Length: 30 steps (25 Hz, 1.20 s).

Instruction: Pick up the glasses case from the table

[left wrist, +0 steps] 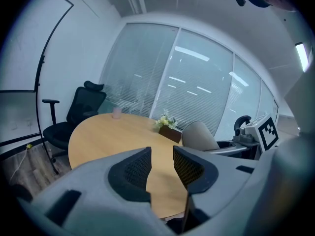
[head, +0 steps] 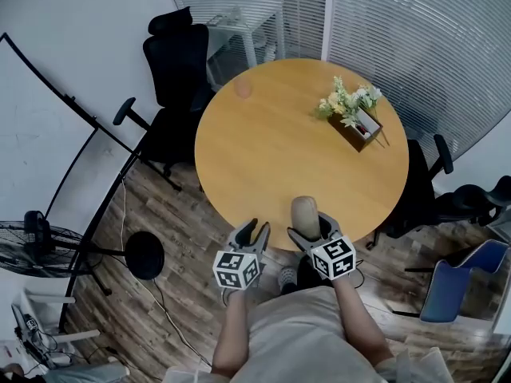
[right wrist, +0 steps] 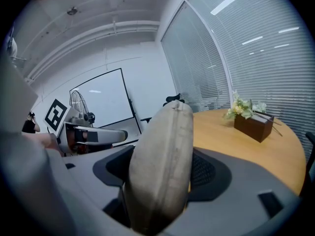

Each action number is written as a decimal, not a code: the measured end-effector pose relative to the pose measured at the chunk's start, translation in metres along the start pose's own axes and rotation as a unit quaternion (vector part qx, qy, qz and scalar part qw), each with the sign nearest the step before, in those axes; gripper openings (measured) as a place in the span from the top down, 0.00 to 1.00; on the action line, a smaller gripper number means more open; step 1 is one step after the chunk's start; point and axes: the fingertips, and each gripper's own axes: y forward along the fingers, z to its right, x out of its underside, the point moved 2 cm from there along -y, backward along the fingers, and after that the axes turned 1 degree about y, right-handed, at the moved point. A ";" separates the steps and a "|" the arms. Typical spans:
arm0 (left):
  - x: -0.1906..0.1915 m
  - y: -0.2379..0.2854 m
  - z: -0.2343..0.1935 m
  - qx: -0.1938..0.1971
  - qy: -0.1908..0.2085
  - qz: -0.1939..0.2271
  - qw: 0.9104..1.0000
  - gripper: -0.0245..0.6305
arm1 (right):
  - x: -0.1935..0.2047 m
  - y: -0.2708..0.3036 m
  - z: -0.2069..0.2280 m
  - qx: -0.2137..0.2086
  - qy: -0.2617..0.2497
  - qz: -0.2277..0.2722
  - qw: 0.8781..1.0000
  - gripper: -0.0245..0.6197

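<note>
Lower centre of the head view: right gripper [head: 310, 231] clamps the beige glasses case [right wrist: 162, 161] — left gripper [head: 254, 231] beside it, jaws slightly apart, empty

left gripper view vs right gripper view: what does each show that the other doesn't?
Only the left gripper view: the left gripper with its jaws apart and nothing between them, and a pink cup at the table's far edge.
Only the right gripper view: the right gripper with its jaws clamped on the glasses case, with a whiteboard and a fan behind.
Both: the table, flower box, blinds, and the case itself.
</note>
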 end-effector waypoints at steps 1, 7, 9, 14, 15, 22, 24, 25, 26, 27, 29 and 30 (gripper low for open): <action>-0.001 0.000 0.000 -0.001 0.001 0.000 1.000 0.75 | -0.001 -0.002 0.000 0.001 0.000 0.001 1.000 0.45; -0.003 0.005 0.007 0.000 0.008 0.005 1.000 0.85 | 0.001 -0.009 0.005 0.006 -0.003 0.003 1.000 0.45; -0.003 0.005 0.009 0.000 0.012 0.007 1.000 0.90 | 0.004 -0.012 0.007 0.009 -0.003 0.003 1.000 0.45; -0.006 0.003 0.014 -0.001 0.015 0.011 1.000 0.95 | 0.002 -0.018 0.008 0.015 -0.007 0.012 1.000 0.45; -0.006 0.002 0.014 -0.001 0.017 0.010 1.000 0.95 | 0.001 -0.019 0.008 0.016 -0.007 0.013 1.000 0.45; -0.004 0.004 0.022 0.019 0.021 0.009 1.000 0.95 | 0.007 -0.024 0.007 0.020 -0.017 0.003 1.000 0.45; -0.004 0.005 0.026 0.026 0.026 0.006 0.999 0.95 | 0.009 -0.026 0.009 0.023 -0.010 0.003 1.000 0.45; -0.004 0.006 0.027 0.028 0.028 0.005 0.999 0.95 | 0.010 -0.026 0.010 0.024 -0.001 0.004 1.000 0.45; -0.004 0.006 0.027 0.030 0.029 0.004 0.999 0.95 | 0.010 -0.026 0.011 0.024 0.011 0.007 1.000 0.45; -0.004 0.006 0.027 0.031 0.030 0.003 0.999 0.95 | 0.010 -0.026 0.011 0.023 0.023 0.012 0.999 0.45; -0.004 0.006 0.026 0.032 0.031 0.002 0.999 0.95 | 0.008 -0.027 0.010 0.020 0.030 0.020 0.999 0.45; -0.004 0.005 0.026 0.032 0.031 0.001 0.999 0.95 | 0.008 -0.027 0.009 0.019 0.025 0.020 0.999 0.45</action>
